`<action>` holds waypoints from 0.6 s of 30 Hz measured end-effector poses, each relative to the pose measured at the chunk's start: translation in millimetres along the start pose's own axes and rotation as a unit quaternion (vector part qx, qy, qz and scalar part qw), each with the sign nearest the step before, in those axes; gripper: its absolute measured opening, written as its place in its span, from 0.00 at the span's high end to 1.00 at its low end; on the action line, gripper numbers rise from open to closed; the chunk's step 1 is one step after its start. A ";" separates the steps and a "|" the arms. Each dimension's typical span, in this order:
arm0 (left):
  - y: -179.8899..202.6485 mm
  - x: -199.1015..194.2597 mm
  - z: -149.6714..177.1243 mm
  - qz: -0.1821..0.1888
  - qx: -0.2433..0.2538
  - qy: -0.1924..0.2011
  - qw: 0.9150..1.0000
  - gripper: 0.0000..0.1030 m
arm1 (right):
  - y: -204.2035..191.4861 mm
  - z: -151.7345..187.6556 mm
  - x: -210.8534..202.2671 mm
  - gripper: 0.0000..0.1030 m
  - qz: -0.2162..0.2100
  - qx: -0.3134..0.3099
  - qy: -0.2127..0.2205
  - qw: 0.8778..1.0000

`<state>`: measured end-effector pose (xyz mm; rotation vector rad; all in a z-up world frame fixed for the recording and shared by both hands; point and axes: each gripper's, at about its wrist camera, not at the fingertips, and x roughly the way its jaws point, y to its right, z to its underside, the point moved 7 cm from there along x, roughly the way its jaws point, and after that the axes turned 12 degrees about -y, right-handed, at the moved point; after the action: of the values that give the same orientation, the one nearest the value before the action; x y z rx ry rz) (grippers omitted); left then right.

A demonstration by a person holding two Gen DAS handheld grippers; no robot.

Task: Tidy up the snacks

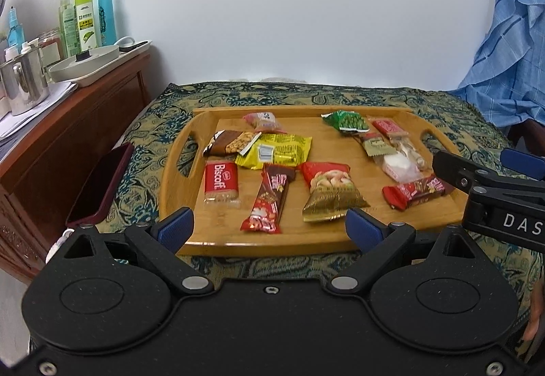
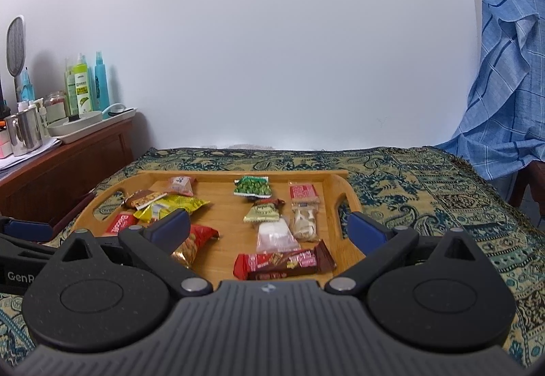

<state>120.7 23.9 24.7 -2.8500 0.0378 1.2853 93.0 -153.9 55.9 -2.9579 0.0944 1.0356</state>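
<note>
Both the left gripper [image 1: 269, 226] and right gripper [image 2: 269, 229] hover spread wide and empty before the tray [image 1: 340, 238], apparently choosing among scattered snacks [image 1: 332, 190] to sort.

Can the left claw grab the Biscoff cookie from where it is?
Probably yes. The left claw is open, and the Biscoff cookie lies flat near the wooden tray's front-left corner with nothing on top.

A honey-coloured bamboo tray [image 1: 344, 241] sits on a teal-and-gold paisley cloth [image 1: 340, 96]. On it lie a red Biscoff biscuit packet [image 1: 220, 183], a yellow crinkled foil packet [image 1: 277, 151], a green-and-white snack pouch [image 1: 347, 121] and a red-and-gold nut bag [image 1: 330, 190]. Nearby hangs a blue checked fabric [image 1: 511, 52]; a dark red phone [image 1: 100, 186] lies alongside.
</note>
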 end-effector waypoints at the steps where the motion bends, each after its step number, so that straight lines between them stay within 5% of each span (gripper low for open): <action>1: 0.4 -0.5 1.8 0.000 0.001 0.000 1.000 0.07 | 0.3 1.9 -0.7 0.00 0.000 0.001 -0.001 1.000; 18: 5.6 13.3 35.1 0.009 0.002 -0.023 1.000 0.07 | 3.8 37.6 -1.9 0.00 0.033 0.017 -0.026 0.999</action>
<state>103.1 18.9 -8.6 -2.8224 0.0664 1.3511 67.8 -156.6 27.8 -2.9143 0.2088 1.1055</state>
